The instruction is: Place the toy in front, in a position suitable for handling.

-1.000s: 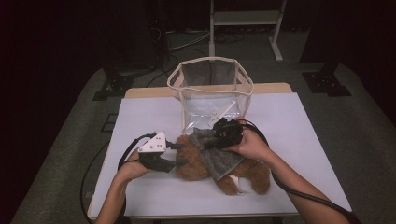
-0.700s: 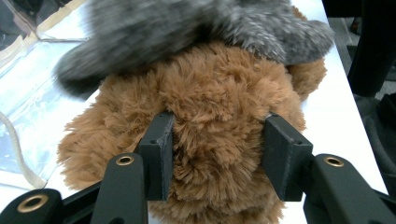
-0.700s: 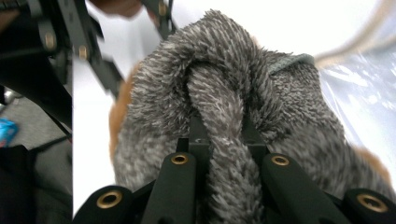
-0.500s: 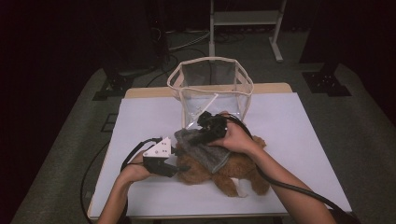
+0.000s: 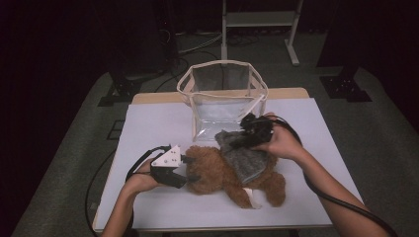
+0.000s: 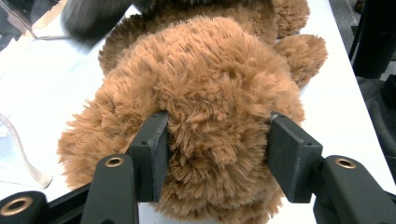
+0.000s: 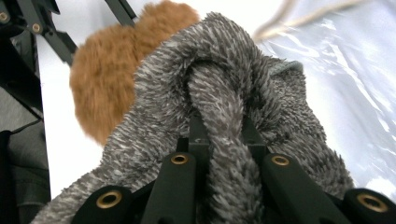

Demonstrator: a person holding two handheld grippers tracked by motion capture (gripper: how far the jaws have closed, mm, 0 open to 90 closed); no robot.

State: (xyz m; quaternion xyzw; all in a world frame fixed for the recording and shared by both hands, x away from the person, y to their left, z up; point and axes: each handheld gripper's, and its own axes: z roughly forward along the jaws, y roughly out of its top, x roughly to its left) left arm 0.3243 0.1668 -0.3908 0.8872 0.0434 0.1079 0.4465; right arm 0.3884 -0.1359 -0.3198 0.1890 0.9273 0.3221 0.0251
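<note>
A brown teddy bear (image 5: 217, 174) lies on its side on the white table (image 5: 148, 123), its head (image 6: 210, 79) toward my left gripper (image 5: 190, 170). That gripper's jaws have just been opening, and their pads still press into the fur on both sides of the head. A grey fuzzy garment (image 5: 245, 157) covers the bear's body. My right gripper (image 5: 242, 136) is shut on a bunched fold of the garment (image 7: 224, 79) and holds it lifted above the bear (image 7: 107, 65).
A clear plastic bag (image 5: 222, 98) with a cream rim stands open just behind the bear, close to my right hand. Bare tabletop lies to the left and right of the bear. Dark floor and stand legs surround the table.
My right gripper swung left with the grey garment, then back to the right and slightly up. The left hand and the bear's head stayed where they were.
</note>
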